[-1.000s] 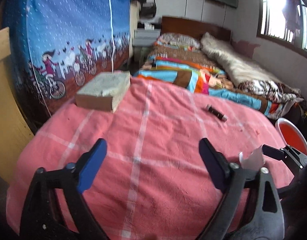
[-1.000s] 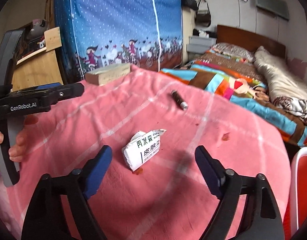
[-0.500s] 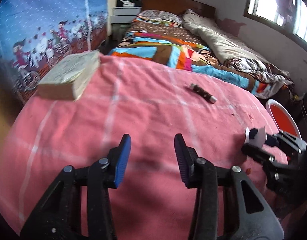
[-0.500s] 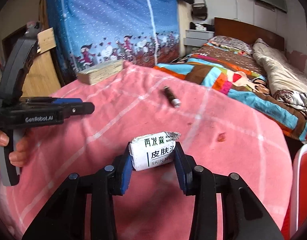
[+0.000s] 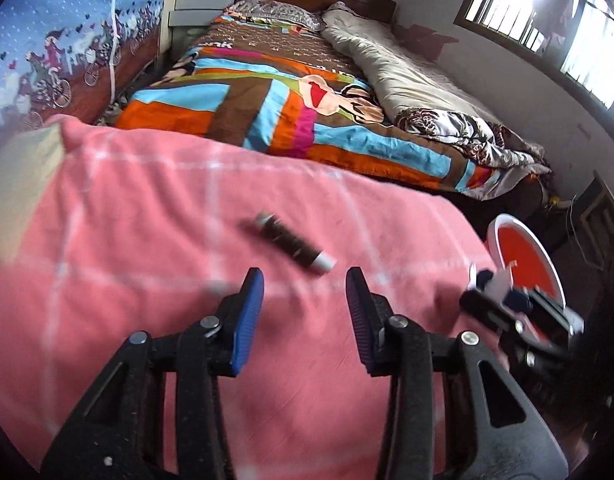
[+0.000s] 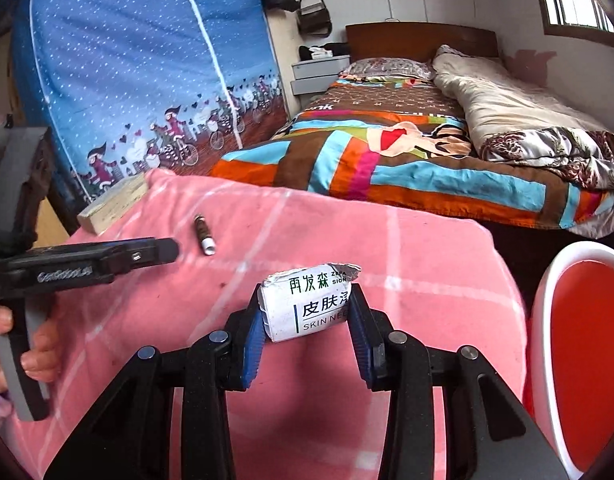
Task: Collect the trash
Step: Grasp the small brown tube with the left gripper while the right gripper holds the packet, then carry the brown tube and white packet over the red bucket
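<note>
On the pink checked cloth (image 6: 307, 240) covering the raised surface, two pieces of trash are in play. The right gripper (image 6: 307, 322) has just closed and its blue pads now press both ends of a crumpled white paper packet with dark printed lettering (image 6: 305, 306), held clear above the cloth. The red plastic bin with a white rim (image 6: 587, 360) stands just beside the cloth's right edge, to the right of the held packet; judged from this, the drop calls for a short swing rightward over the rim.

The left gripper (image 5: 305, 312) has also just been narrowing; its jaws stand at a modest gap with nothing between the pads. The small dark brown cylindrical tube with pale ends (image 5: 293, 246) lies flat on the cloth just ahead of the left fingertips and slightly toward the left pad. Its long axis runs diagonally, upper left to lower right in the left wrist view, so it is skewed to the jaw line. The left hand is plainly the nearer one. In my judgement the gap looks tight for the tube at this angle; reopening or turning the wrist would be prudent, else a pad may nudge the tube and roll it away
</note>
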`<state>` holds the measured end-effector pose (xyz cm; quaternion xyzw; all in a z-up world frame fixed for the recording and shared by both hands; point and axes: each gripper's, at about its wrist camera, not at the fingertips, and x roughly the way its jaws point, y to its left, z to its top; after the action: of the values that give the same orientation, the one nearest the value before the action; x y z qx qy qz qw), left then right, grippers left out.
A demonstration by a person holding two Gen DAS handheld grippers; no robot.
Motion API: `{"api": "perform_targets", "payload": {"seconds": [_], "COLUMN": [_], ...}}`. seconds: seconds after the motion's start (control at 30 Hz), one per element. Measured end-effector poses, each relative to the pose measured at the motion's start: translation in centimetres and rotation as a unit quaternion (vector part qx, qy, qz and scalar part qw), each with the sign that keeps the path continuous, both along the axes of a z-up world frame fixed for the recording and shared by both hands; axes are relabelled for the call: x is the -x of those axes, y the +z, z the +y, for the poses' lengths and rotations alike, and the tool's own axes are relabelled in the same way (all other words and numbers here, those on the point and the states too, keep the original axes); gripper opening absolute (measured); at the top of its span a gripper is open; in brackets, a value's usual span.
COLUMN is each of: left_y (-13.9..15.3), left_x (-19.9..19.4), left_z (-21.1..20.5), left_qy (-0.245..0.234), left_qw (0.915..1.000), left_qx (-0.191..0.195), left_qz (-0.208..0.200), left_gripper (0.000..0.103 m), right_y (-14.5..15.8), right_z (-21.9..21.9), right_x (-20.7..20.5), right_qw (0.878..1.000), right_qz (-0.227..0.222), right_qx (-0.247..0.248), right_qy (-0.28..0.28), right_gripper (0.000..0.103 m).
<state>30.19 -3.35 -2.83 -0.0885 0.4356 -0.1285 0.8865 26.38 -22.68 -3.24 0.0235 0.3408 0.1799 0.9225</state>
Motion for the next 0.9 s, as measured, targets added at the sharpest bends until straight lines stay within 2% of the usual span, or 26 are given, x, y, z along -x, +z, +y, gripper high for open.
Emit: {"api": "perform_targets", "payload": {"seconds": [0.07, 0.13, 0.23, 0.37, 0.47, 0.6, 0.73, 0.9], "left_y": [-0.4, -1.0, -1.0, -1.2, -1.2, -1.1, -0.1, 2.2], "left_x": [-1.0, -1.6, -2.2, -2.5, -2.3, -1.6, 0.2, 3.6], "left_z": [-0.5, -0.9, -1.3, -1.8, -1.9, -2.1, -2.2, -2.1], "left_qy": [0.017, 0.033, 0.057, 0.065, 0.060, 0.044, 0.028, 0.012], "left_qw": [0.9998, 0.9991, 0.9978, 0.9967, 0.9969, 0.9983, 0.9990, 0.9936], "left_qx": [0.000, -0.006, -0.023, -0.038, -0.044, -0.035, -0.025, -0.004], "left_qz": [0.014, 0.027, 0.025, 0.028, 0.024, 0.015, -0.023, -0.112], "left_gripper": [0.039, 0.034, 0.028, 0.008, 0.008, 0.007, 0.007, 0.007], "right_y": [0.1, 0.1, 0.2, 0.2, 0.3, 0.3, 0.6, 1.6], "right_z": [-0.3, -0.4, -0.6, -0.7, -0.9, -1.0, -1.2, -1.4], "right_x": [0.0, 0.0, 0.0, 0.0, 0.1, 0.1, 0.6, 1.8], "right_qw": [1.000, 1.000, 1.000, 1.000, 1.000, 1.000, 0.999, 0.997], "right_qz": [-0.002, -0.002, -0.002, -0.005, -0.006, -0.009, -0.024, -0.069], "right_qx": [-0.002, -0.005, -0.006, -0.008, -0.010, -0.012, -0.014, -0.025], "right_qy": [-0.001, -0.001, 0.001, -0.001, -0.005, -0.010, -0.016, -0.016], "right_gripper": [0.036, 0.036, 0.036, 0.036, 0.036, 0.036, 0.036, 0.036]}}
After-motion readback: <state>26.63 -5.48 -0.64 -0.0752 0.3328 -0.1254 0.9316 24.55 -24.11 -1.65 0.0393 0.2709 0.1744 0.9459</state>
